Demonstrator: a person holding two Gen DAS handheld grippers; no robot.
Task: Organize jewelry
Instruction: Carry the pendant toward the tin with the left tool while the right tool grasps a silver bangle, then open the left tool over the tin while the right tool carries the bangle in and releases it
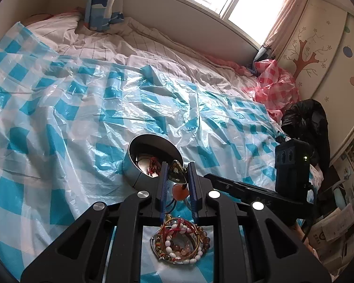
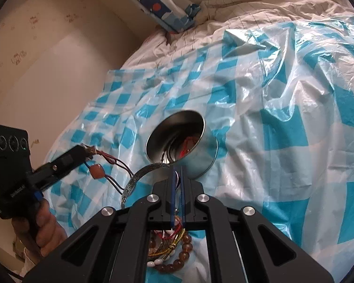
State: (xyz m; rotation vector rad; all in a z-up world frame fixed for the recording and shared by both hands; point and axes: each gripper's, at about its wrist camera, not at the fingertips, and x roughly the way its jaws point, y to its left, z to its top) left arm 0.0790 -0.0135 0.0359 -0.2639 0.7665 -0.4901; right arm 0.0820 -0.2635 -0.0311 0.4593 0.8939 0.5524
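Observation:
My left gripper (image 1: 178, 170) is shut on a cord necklace: a dark olive pendant (image 1: 177, 171) sits between the pads and an orange stone (image 1: 180, 193) hangs below. The right wrist view shows that gripper (image 2: 87, 152) at the left, with the orange stone (image 2: 97, 171) and the cords dangling. My right gripper (image 2: 177, 168) is shut on the rim of a silver bangle (image 2: 134, 179), just in front of a round metal tin (image 2: 200, 162). The tin (image 1: 134, 169) is tilted and holds red-corded pieces. A pile of beaded bracelets (image 1: 179, 243) (image 2: 170, 257) lies under both grippers.
Everything rests on a blue-checked plastic sheet (image 1: 70, 118) spread over a bed. A black bag (image 1: 306, 118) and pink checked plastic (image 1: 276, 87) lie at the right edge, beside a wardrobe (image 1: 323, 47). A pillow (image 2: 162, 7) leans at the head. A hand (image 2: 44, 226) holds the left gripper.

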